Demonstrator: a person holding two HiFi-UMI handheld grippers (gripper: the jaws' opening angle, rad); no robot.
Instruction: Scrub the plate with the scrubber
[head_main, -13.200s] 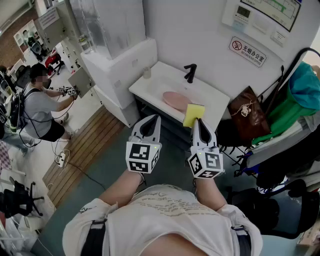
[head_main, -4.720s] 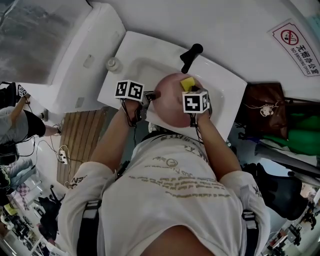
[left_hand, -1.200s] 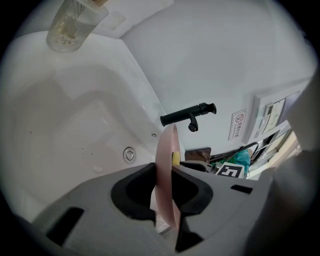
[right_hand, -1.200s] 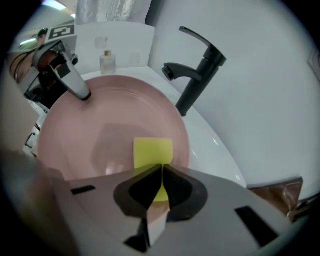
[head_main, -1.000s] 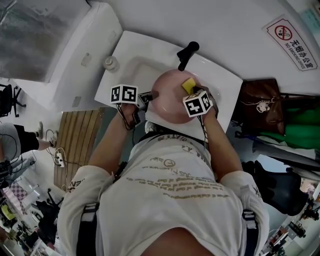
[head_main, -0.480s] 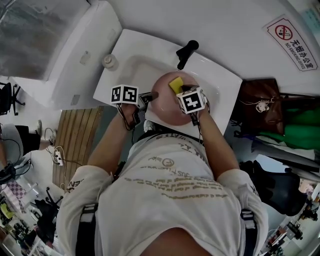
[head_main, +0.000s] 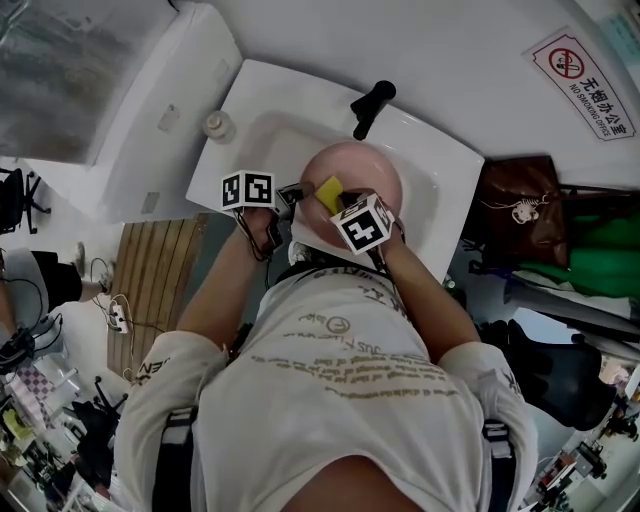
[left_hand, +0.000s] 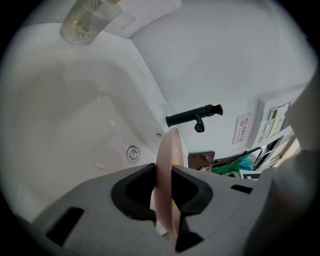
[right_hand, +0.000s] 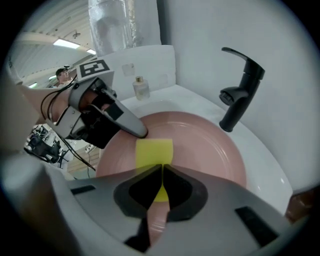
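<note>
A pink plate (head_main: 372, 172) is held tilted over the white sink (head_main: 285, 125). My left gripper (head_main: 296, 192) is shut on the plate's left rim. In the left gripper view the plate (left_hand: 168, 155) shows edge-on, pinched between that gripper's (left_hand: 164, 172) pads. My right gripper (head_main: 338, 202) is shut on a yellow scrubber (head_main: 328, 192), which lies flat on the left part of the plate's face. In the right gripper view the scrubber (right_hand: 154, 151) sticks out of the right gripper (right_hand: 162, 172) onto the plate (right_hand: 205, 147), just below the left gripper's fingers (right_hand: 125, 121).
A black faucet (head_main: 370, 104) stands behind the plate at the sink's back rim. A small glass bottle (head_main: 215, 124) sits on the sink's left corner. A brown bag (head_main: 520, 215) and green things lie right of the sink. The white wall is close behind.
My right gripper has slid the scrubber leftward across the plate, from its far right part to near the left gripper. The left gripper and the plate have stayed put.
</note>
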